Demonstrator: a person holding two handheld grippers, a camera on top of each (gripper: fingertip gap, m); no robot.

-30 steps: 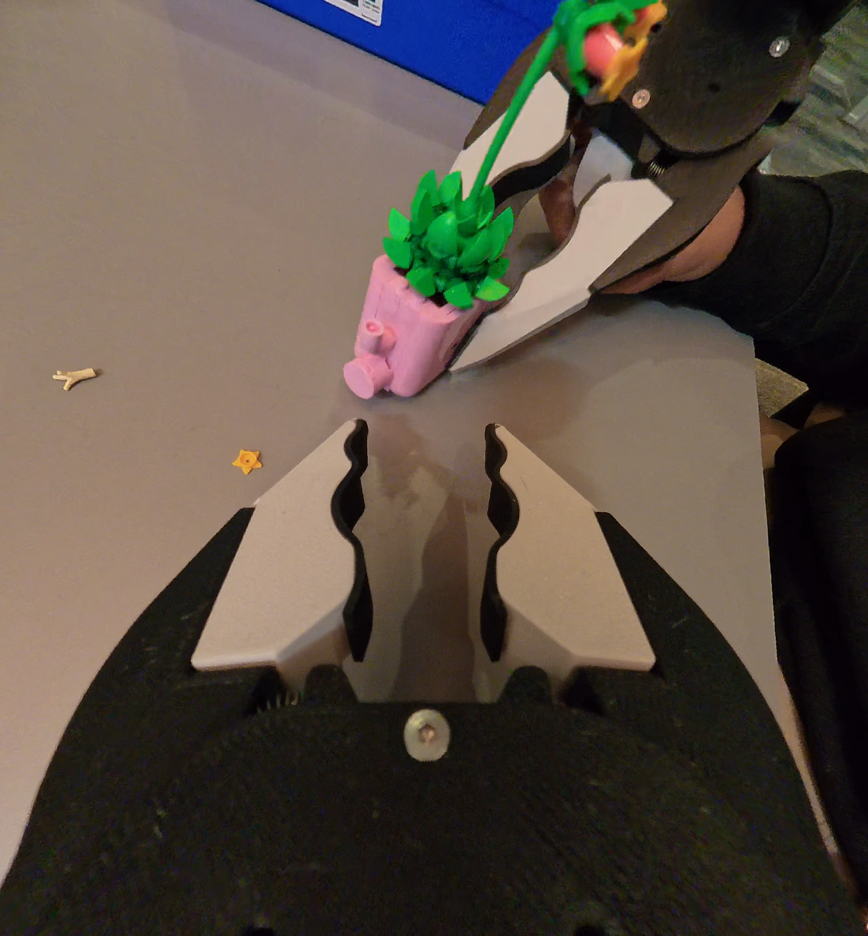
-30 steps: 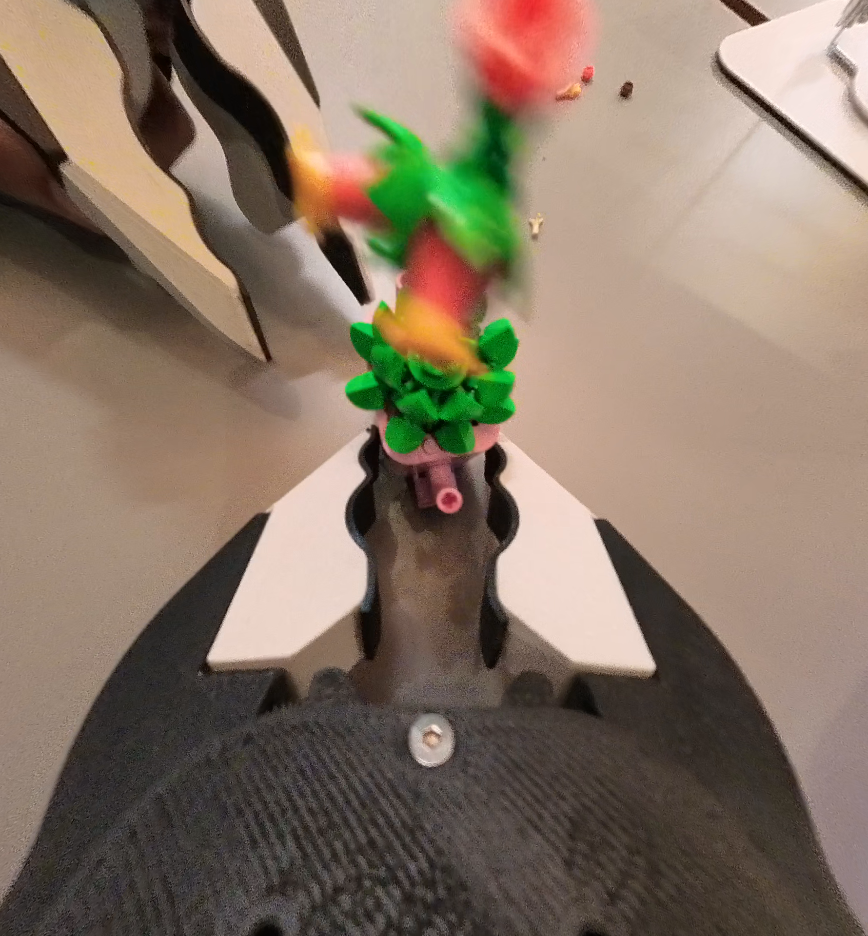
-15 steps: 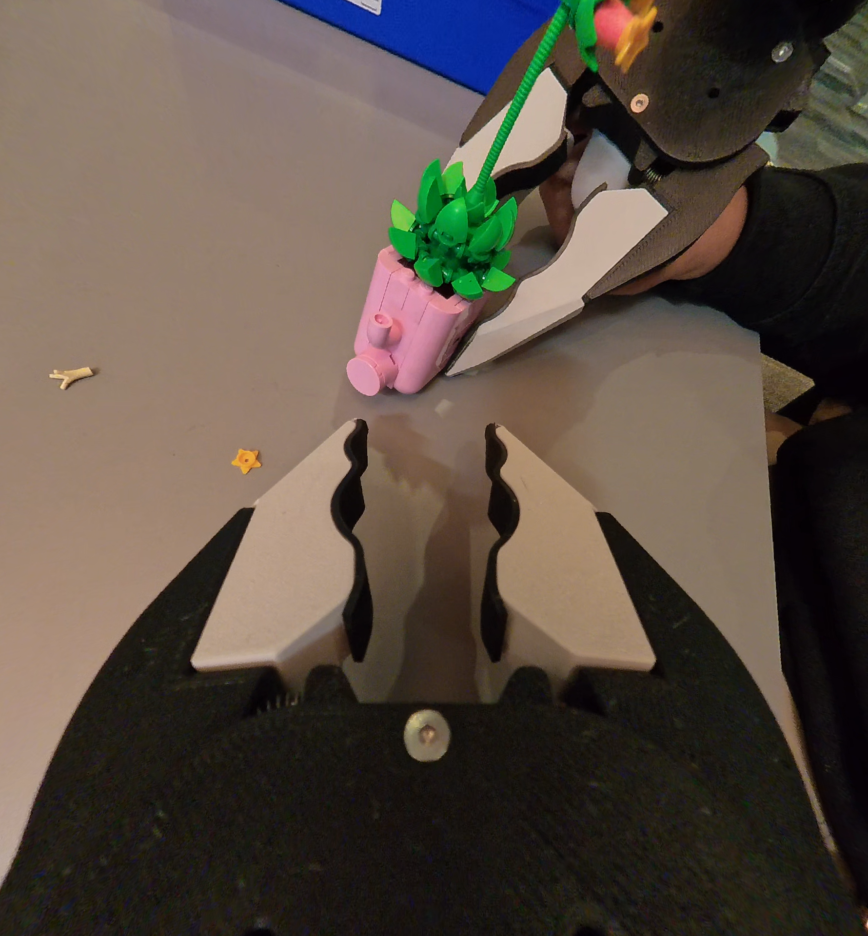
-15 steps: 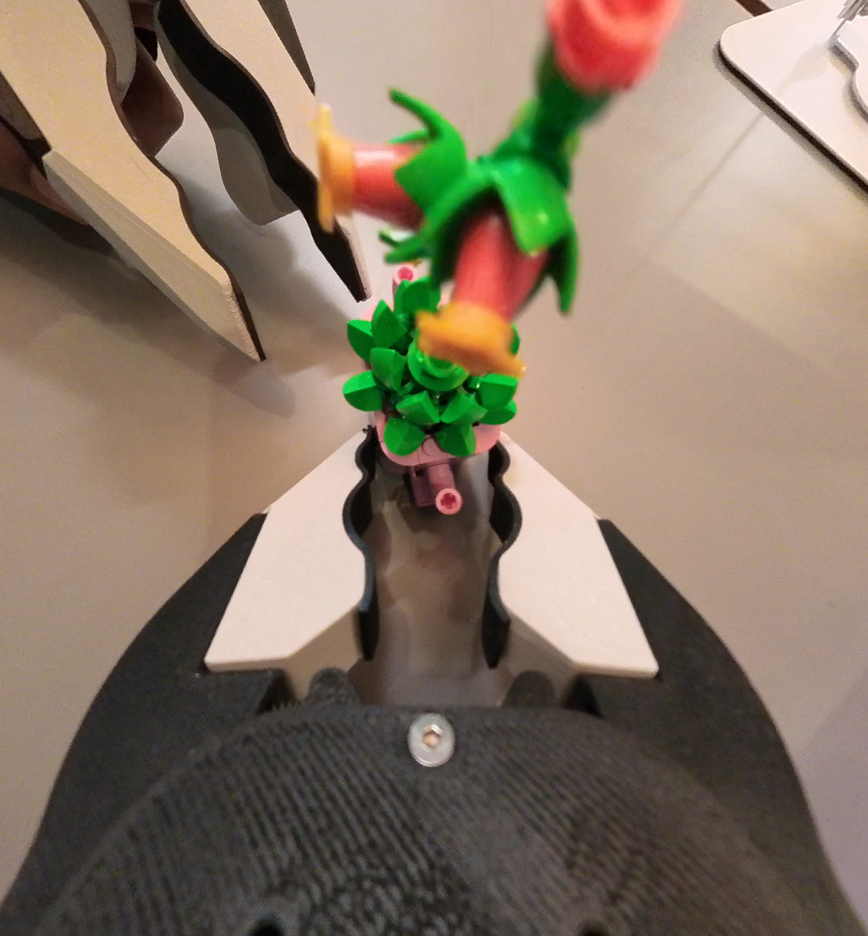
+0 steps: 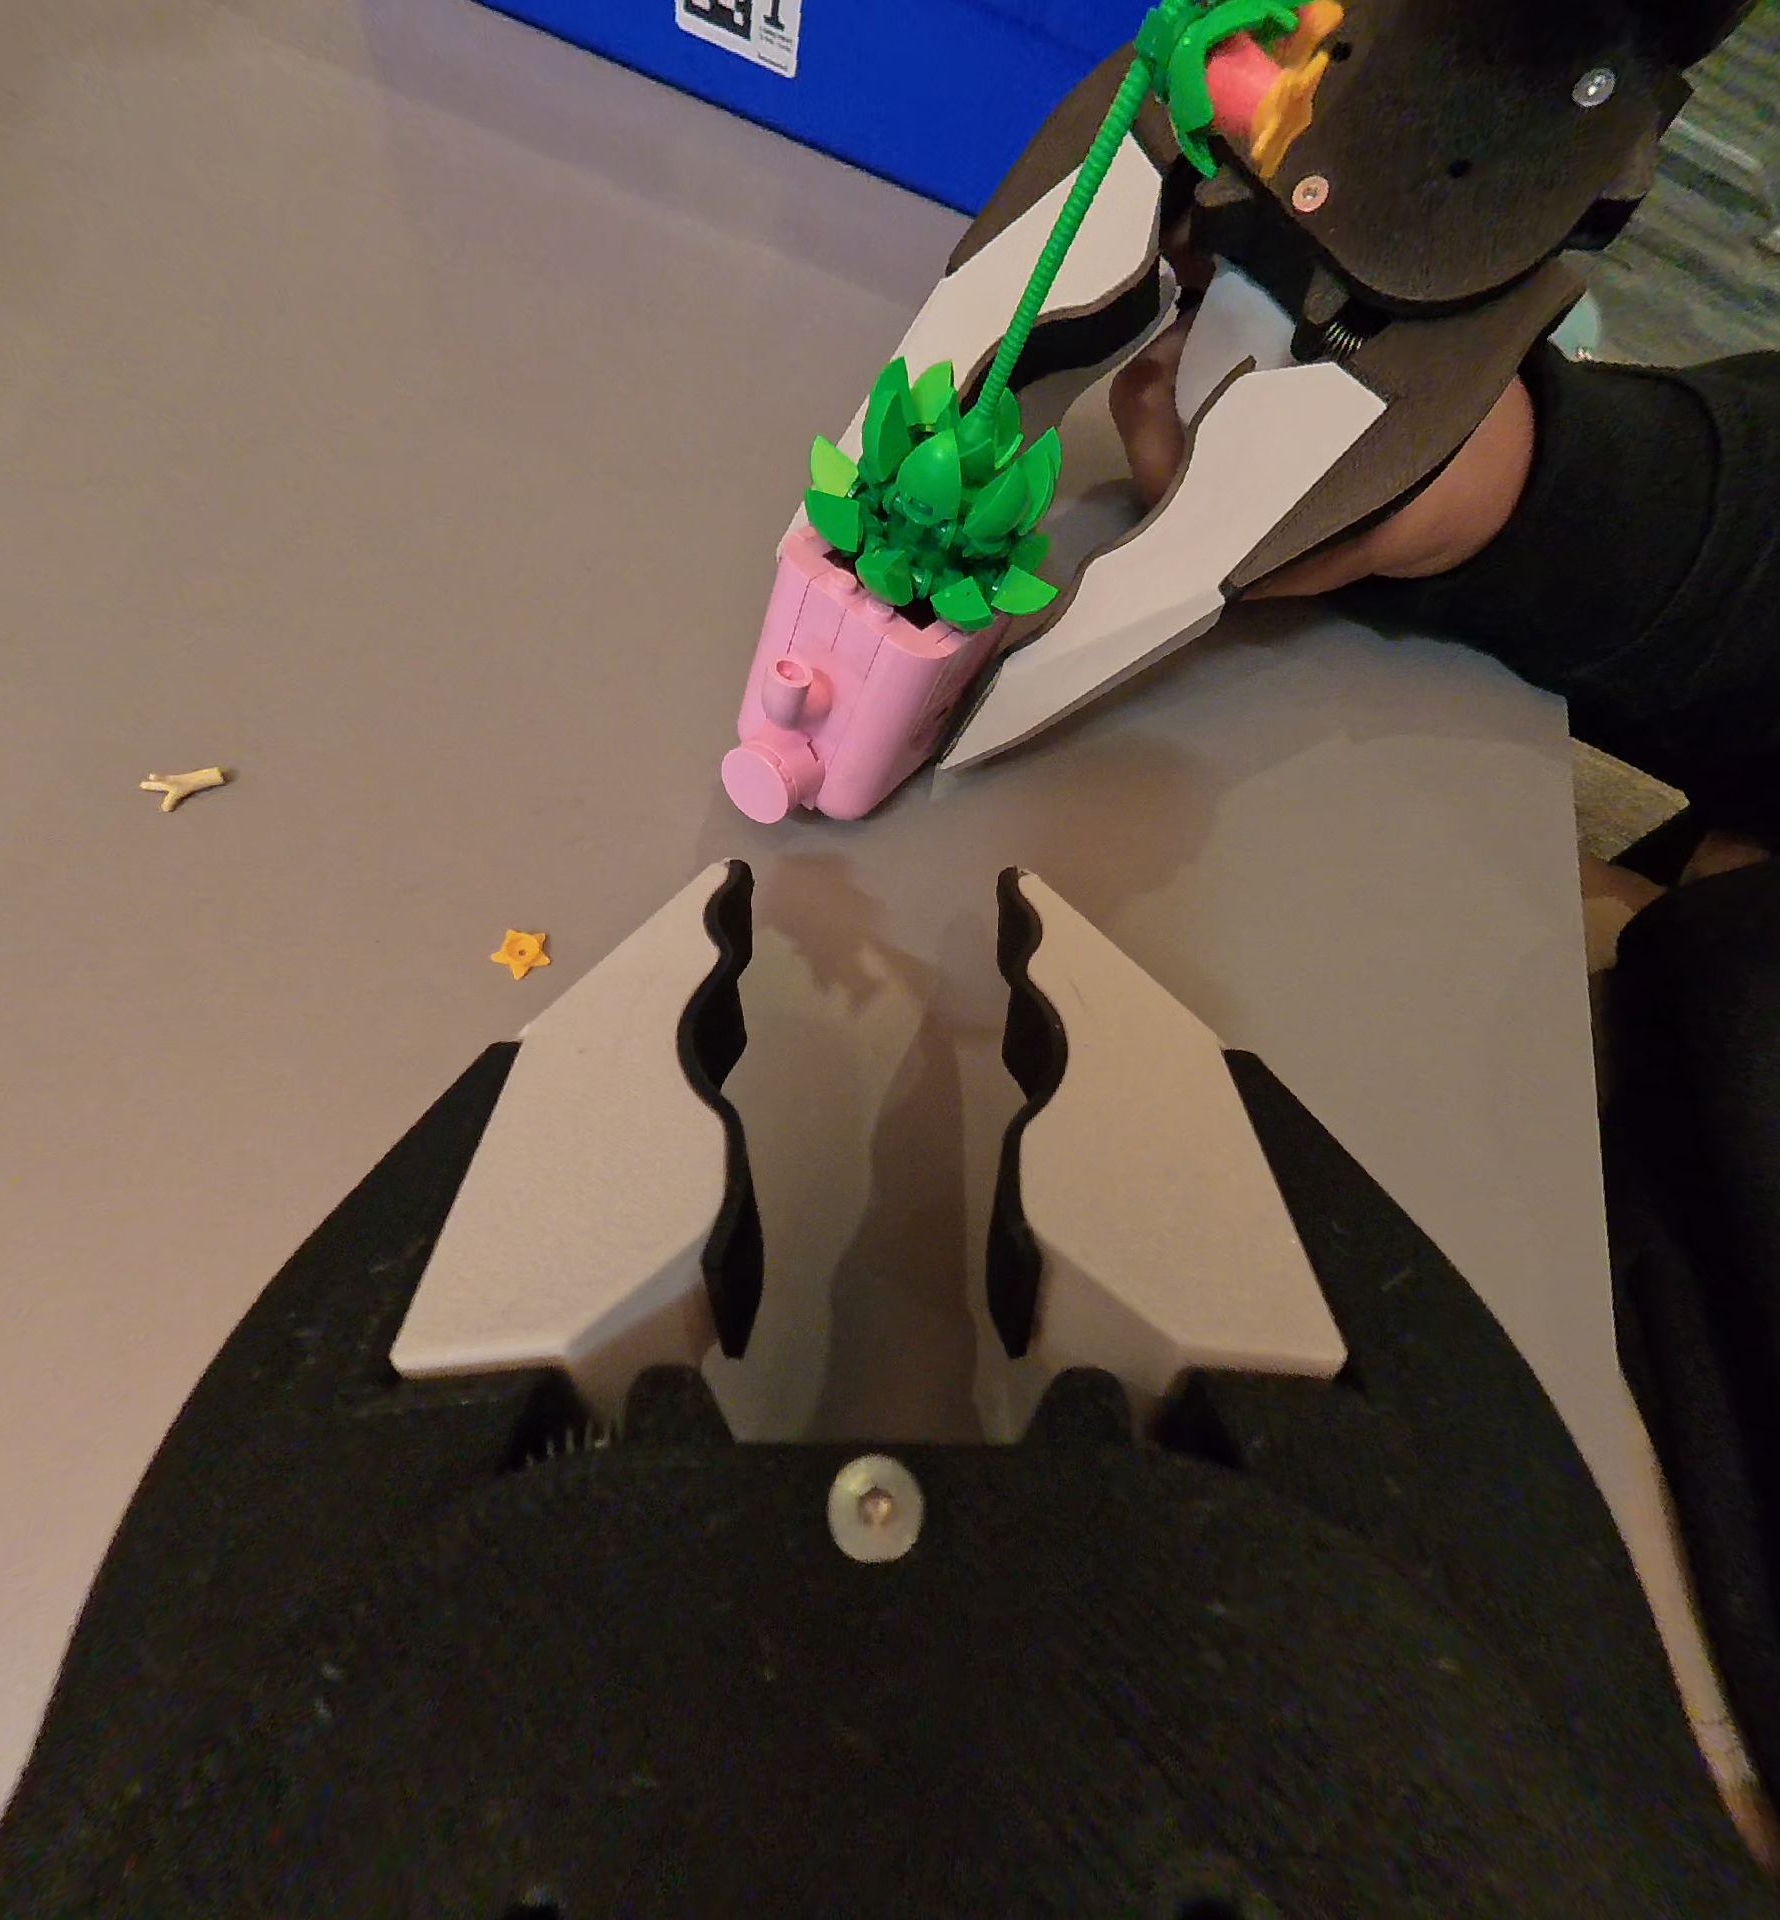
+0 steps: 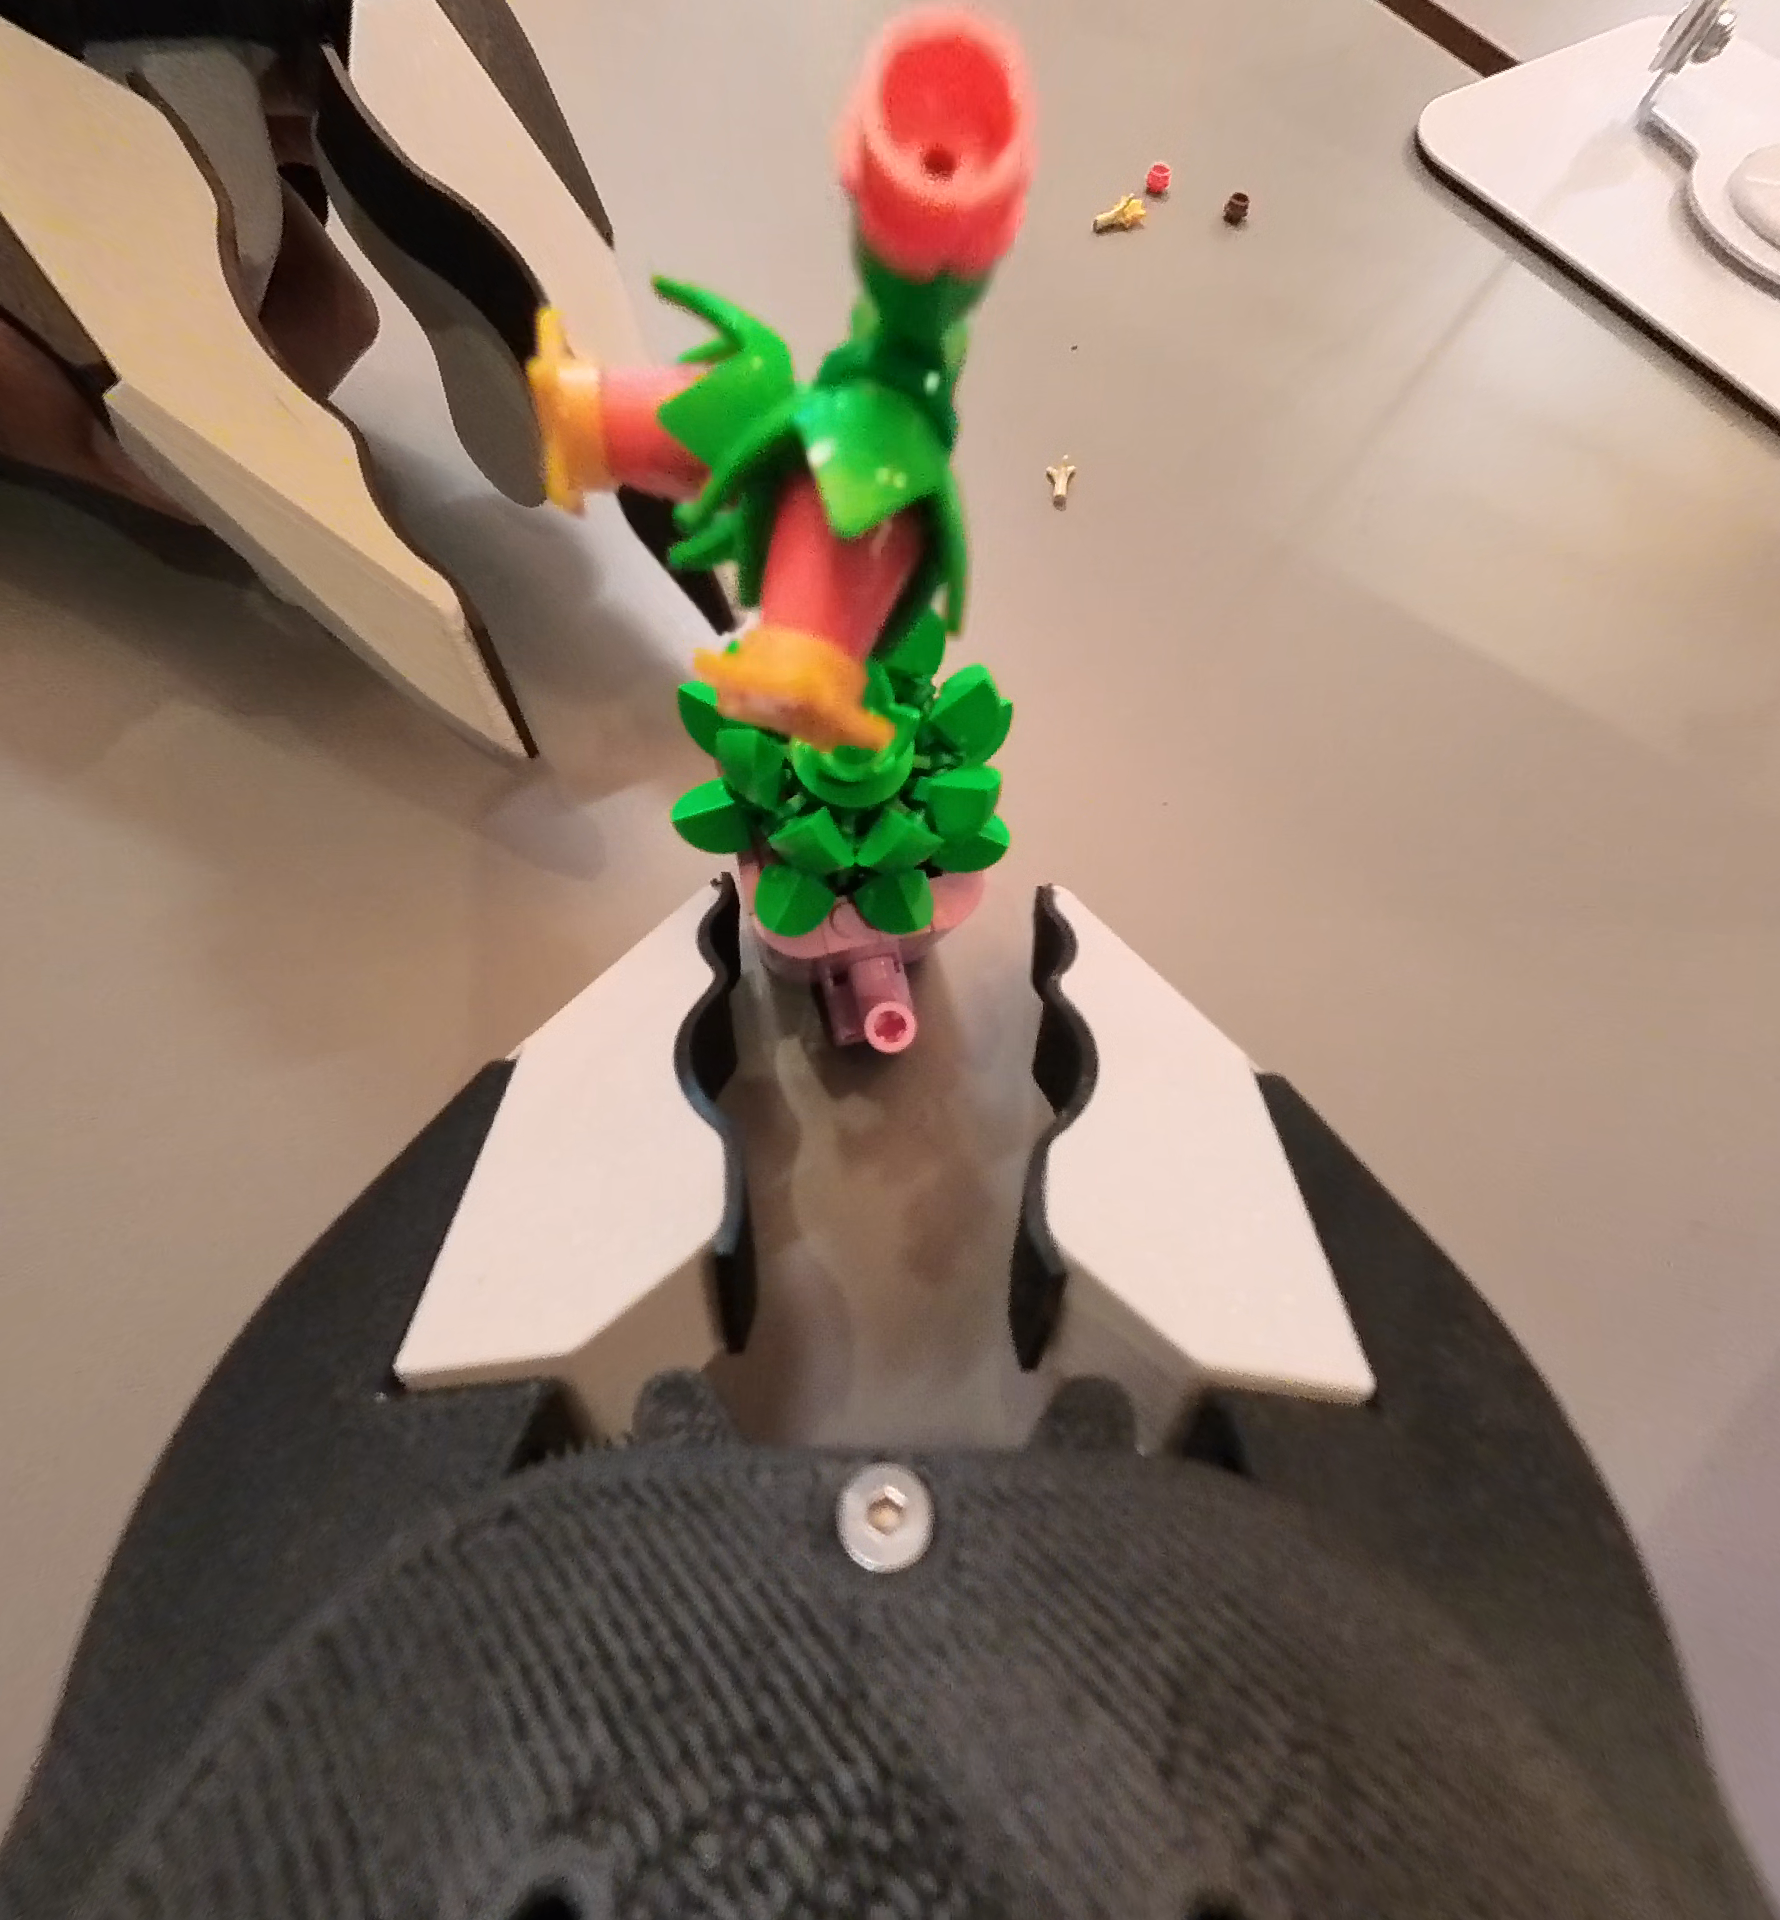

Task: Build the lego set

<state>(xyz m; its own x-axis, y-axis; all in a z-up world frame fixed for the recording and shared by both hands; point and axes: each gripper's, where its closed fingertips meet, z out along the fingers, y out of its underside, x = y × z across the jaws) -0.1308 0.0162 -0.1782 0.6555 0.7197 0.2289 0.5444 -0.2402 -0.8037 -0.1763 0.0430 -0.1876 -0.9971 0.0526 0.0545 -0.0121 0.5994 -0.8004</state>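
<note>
A pink lego pot (image 5: 865,686) with green leaves (image 5: 927,509) stands on the grey table (image 5: 346,416). A green stem (image 5: 1052,260) rises from it to pink flowers with orange tips (image 6: 865,436). My right gripper (image 6: 884,904) is open, one finger on each side of the pot (image 6: 844,940). The left finger is close against it and a gap shows at the right finger. In the left wrist view its near finger (image 5: 1104,623) lies beside the pot. My left gripper (image 5: 870,883) is open and empty, just short of the pot. It also shows at the upper left of the right wrist view (image 6: 626,675).
An orange star piece (image 5: 520,951) and a tan branch piece (image 5: 182,787) lie left of my left gripper. A blue box (image 5: 917,94) stands at the back. A white tray (image 6: 1592,270) and small loose pieces (image 6: 1120,213) lie far right. A person's black sleeve (image 5: 1675,540) is at the table's right edge. Between my left fingertips and the orange star piece (image 5: 520,951) there is roughly 5 cm.
My right gripper's fingers have spread a little and let go of the pot. The pot has gone from tilted to more upright. My left gripper has stayed put.
</note>
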